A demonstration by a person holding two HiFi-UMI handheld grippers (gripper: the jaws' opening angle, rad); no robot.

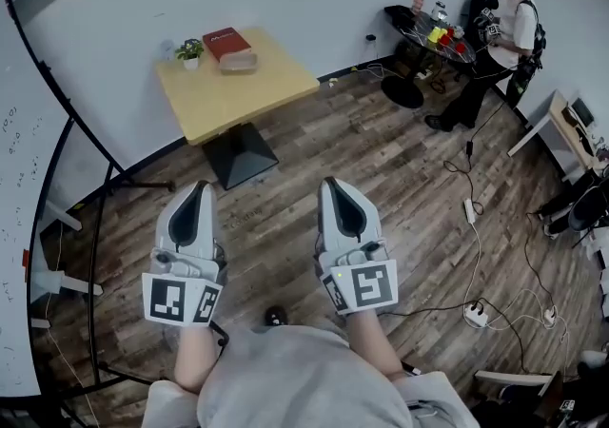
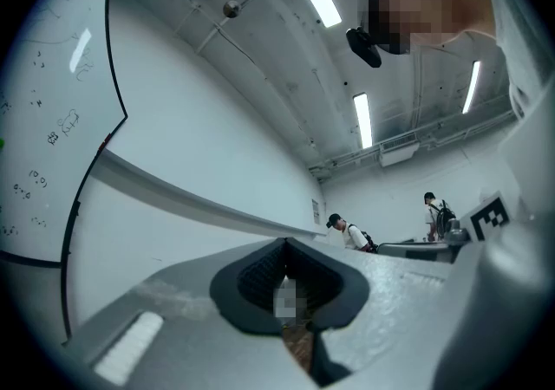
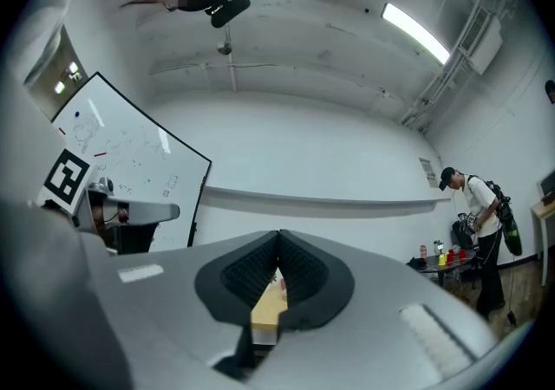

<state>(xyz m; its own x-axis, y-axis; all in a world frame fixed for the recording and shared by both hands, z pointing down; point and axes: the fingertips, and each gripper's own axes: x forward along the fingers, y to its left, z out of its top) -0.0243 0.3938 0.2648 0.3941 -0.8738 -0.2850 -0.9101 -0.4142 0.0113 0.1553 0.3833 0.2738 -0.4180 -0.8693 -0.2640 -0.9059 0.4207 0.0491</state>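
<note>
A person holds the left gripper (image 1: 199, 188) and the right gripper (image 1: 335, 184) side by side above a wood-plank floor (image 1: 381, 155). Each has its jaws pressed together at the tips with nothing between them, as each gripper view shows. Both point toward a yellow table (image 1: 243, 93), well apart from them against the wall, which carries a red book (image 1: 226, 40) and a small potted plant (image 1: 190, 51). Another person (image 1: 509, 22) stands at a black round table (image 1: 411, 25) in the far corner.
</note>
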